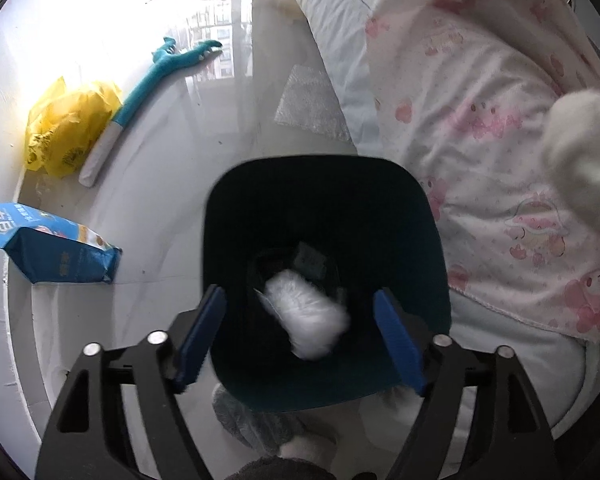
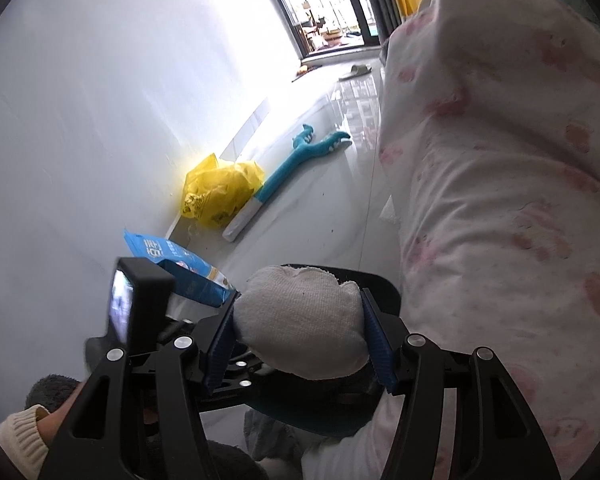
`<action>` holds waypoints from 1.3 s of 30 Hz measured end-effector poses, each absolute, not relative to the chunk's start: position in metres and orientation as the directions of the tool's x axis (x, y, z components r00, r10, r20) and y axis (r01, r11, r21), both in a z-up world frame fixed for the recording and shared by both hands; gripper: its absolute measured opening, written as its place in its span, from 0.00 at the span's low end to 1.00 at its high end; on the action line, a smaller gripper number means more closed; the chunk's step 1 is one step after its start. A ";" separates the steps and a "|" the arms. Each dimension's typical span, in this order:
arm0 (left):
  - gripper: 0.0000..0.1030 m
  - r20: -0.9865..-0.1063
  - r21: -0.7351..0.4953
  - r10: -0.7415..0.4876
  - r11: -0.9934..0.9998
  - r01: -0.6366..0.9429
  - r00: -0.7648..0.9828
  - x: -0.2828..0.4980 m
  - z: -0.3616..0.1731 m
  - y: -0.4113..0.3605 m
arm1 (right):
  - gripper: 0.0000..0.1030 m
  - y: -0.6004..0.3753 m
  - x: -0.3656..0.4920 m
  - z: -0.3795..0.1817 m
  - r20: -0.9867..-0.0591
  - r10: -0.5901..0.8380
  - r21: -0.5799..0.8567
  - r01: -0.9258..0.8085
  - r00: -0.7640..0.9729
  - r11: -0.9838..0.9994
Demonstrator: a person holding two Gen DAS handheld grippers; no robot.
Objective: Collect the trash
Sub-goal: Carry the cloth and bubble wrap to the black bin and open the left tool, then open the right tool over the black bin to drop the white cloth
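Note:
A dark teal trash bin (image 1: 324, 200) stands on the floor beside the bed. My left gripper (image 1: 300, 340) is open right above its mouth, blue pads wide apart. A white crumpled wad (image 1: 306, 314), blurred, is between and below the pads inside the bin, over dark scraps on the bottom. My right gripper (image 2: 300, 336) is shut on a white crumpled cloth-like wad (image 2: 300, 320) and holds it above the bin's rim (image 2: 376, 280). That wad also shows at the right edge of the left wrist view (image 1: 584, 152).
A pink-patterned quilt (image 1: 480, 120) hangs over the bed edge on the right. On the floor by the wall lie a blue bag (image 1: 48, 244), a yellow plastic bag (image 1: 68, 128), a teal and white long-handled toy (image 1: 148, 88) and a bubble-wrap sheet (image 1: 308, 104).

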State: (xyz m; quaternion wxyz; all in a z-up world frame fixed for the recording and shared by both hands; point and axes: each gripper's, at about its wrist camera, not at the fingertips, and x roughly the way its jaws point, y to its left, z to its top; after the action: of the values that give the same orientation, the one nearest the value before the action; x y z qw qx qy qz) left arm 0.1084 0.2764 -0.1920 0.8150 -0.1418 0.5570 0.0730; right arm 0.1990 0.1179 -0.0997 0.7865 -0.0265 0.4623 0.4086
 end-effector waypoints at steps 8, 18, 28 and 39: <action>0.84 -0.886 -0.184 -0.036 0.942 -0.280 0.462 0.088 -0.164 0.297 | 0.58 0.145 0.200 -0.122 -0.781 0.588 0.329 -0.662 0.210 0.673; 0.85 -0.821 -0.180 -0.006 0.952 -0.248 0.572 0.065 -0.126 0.304 | 0.58 0.175 0.202 -0.159 -0.829 0.533 0.322 -0.636 0.169 0.701; 0.85 -0.697 -0.152 0.059 0.962 -0.227 0.714 0.047 -0.079 0.304 | 0.58 0.189 0.200 -0.191 -0.871 0.472 0.298 -0.617 0.136 0.729; 0.84 -0.572 -0.184 0.080 0.957 -0.223 0.816 0.037 -0.031 0.303 | 0.73 0.188 0.196 -0.205 -0.889 0.441 0.278 -0.620 0.123 0.734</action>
State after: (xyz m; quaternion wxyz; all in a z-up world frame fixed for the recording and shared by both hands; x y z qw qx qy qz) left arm 0.0375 0.3033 -0.0310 0.9451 -0.1220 0.2925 0.0801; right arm 0.1962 0.1881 -0.2050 0.7451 -0.0801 0.5584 0.3558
